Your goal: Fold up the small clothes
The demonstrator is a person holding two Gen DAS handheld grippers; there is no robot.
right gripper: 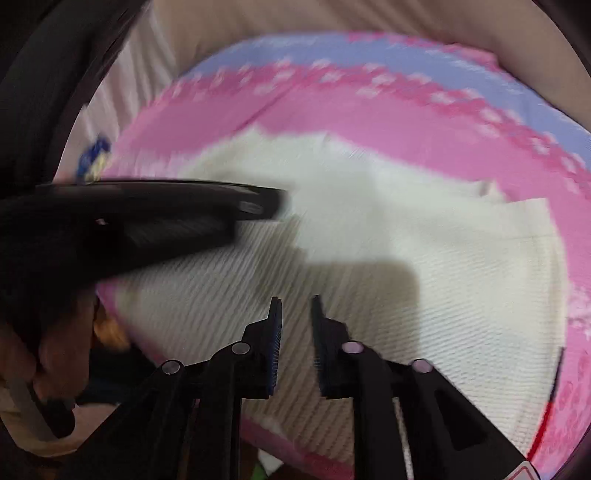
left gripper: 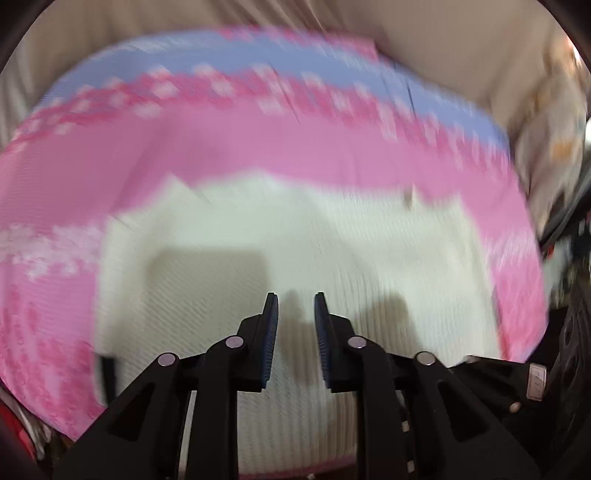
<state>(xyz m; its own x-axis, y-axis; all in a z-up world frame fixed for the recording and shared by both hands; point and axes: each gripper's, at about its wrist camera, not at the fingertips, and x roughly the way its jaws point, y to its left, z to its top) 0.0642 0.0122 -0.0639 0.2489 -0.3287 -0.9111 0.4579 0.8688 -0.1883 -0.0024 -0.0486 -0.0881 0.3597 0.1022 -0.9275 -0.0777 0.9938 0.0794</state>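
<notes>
A white ribbed garment (left gripper: 332,240) lies flat on a pink and lilac patterned blanket (left gripper: 258,147); both views are blurred. My left gripper (left gripper: 295,295) hovers over the garment's near part, its fingers a small gap apart with nothing between them. In the right wrist view the same garment (right gripper: 406,229) fills the middle of the blanket (right gripper: 369,122). My right gripper (right gripper: 295,299) hangs above the cloth with its fingers drawn nearly together and holds nothing. The black body of the left gripper (right gripper: 147,218) reaches in from the left over the garment, held by a hand (right gripper: 48,350).
Beige bedding (left gripper: 443,33) surrounds the blanket at the back. A small blue and yellow item (right gripper: 96,155) lies beyond the blanket's left edge. Cluttered patterned and dark things (left gripper: 554,155) crowd the right edge of the left wrist view.
</notes>
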